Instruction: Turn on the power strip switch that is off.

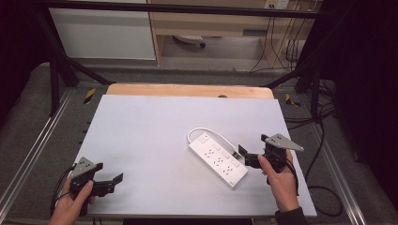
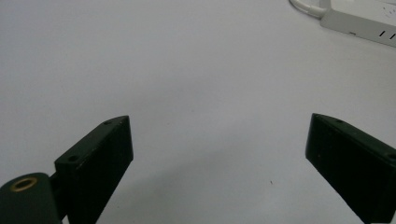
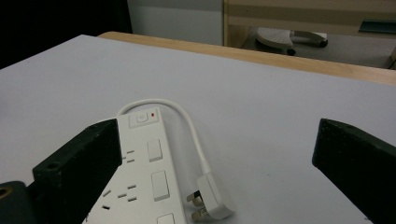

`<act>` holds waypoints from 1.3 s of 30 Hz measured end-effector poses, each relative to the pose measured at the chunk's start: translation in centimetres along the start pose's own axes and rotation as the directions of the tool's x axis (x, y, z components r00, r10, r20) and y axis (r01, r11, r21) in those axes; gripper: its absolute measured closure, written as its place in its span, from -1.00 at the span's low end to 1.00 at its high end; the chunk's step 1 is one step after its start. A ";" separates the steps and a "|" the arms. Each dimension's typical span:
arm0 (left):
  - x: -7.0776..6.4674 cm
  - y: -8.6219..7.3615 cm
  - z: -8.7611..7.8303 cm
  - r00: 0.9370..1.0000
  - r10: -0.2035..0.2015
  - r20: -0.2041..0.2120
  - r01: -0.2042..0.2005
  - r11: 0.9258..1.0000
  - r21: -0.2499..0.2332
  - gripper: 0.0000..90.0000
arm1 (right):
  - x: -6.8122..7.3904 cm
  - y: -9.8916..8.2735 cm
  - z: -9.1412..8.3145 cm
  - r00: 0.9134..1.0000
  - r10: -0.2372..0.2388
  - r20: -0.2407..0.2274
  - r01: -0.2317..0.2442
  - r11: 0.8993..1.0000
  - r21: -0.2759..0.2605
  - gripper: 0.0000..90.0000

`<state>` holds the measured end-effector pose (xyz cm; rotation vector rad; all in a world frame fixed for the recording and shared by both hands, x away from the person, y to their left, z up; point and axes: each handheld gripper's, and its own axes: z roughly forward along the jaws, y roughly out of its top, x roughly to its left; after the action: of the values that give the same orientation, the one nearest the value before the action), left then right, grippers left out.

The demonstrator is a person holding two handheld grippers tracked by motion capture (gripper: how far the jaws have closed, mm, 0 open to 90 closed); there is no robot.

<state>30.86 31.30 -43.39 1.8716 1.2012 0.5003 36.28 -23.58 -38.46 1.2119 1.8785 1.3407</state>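
So far we are only approaching: the power strip (image 1: 218,159) is lying untouched on the bench (image 1: 141,140), its short cord (image 3: 187,119) looping round to the plug (image 3: 211,198) beside it. We are holding the right gripper (image 1: 242,151) just beside the strip's right edge, jaws spread wide and empty. We are keeping the left gripper (image 1: 119,177) well apart near the bench's front corner, jaws likewise released. Everything is left to do.
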 end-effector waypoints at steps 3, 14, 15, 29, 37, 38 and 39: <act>0.0 0.0 0.0 1.000 0.002 0.000 -0.002 1.000 0.000 -0.83 | -0.3 0.0 -0.5 1.000 -0.001 0.011 0.001 1.000 -0.001 -0.96; 0.0 0.0 0.0 1.000 0.002 -0.001 -0.002 1.000 -0.004 -0.83 | -2.5 -0.9 -2.5 0.997 0.031 0.068 -0.032 0.999 0.010 -0.95; 0.0 0.0 0.0 1.000 0.002 -0.001 -0.002 1.000 -0.004 -0.83 | -2.7 -1.0 -2.7 0.997 0.035 0.070 -0.036 0.999 0.011 -0.95; 0.1 0.0 -0.1 1.000 0.000 -0.004 0.000 1.000 -0.005 -0.83 | -4.9 -2.4 -4.4 0.991 0.073 0.114 -0.077 0.997 0.025 -0.94; 0.1 0.0 -0.1 1.000 -0.001 -0.007 0.001 1.000 -0.006 -0.83 | -5.8 -3.5 -4.4 0.988 0.096 0.122 -0.103 0.993 0.053 -0.93; 0.1 0.0 -0.1 1.000 -0.001 -0.007 0.001 1.000 -0.006 -0.83 | -5.9 -3.7 -4.4 0.988 0.095 0.124 -0.103 0.993 0.057 -0.93; 0.1 0.0 -0.1 1.000 -0.001 -0.007 0.001 1.000 -0.005 -0.83 | -6.0 -3.8 -4.4 0.988 0.097 0.123 -0.104 0.993 0.060 -0.93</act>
<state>30.85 31.42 -43.35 1.8660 1.2048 0.5097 34.14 -31.29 -40.84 1.4057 1.8118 1.2365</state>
